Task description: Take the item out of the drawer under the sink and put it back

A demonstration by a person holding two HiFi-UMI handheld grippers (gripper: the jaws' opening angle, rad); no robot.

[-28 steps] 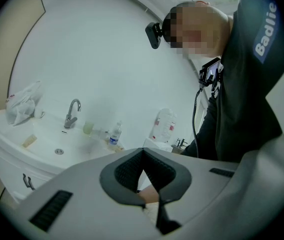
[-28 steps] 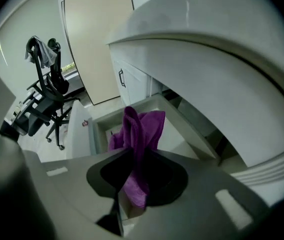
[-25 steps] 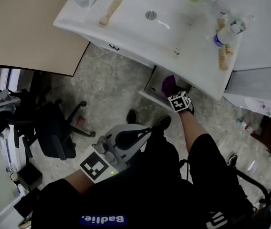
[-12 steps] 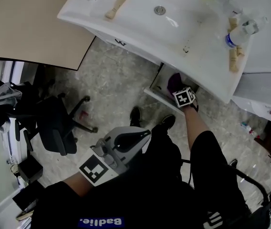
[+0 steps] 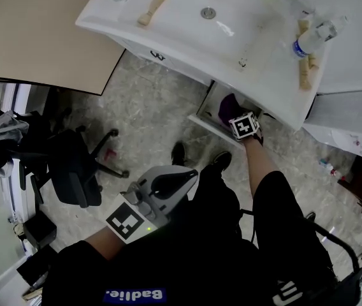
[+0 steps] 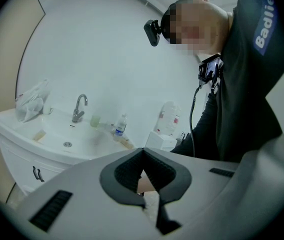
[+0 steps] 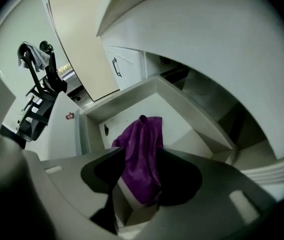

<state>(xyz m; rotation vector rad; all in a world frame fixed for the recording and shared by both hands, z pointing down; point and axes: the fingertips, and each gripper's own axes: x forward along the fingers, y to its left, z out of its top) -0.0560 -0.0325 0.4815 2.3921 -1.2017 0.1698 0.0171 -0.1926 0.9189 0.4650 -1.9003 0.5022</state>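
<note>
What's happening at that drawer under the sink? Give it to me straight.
A person is working with a handheld gripper in each hand. The right gripper reaches down into the open drawer below the sink. Its jaws have just been opening, with the purple cloth between them, down in the drawer. The left gripper is held back by the person's lap, jaws together and empty.
</note>
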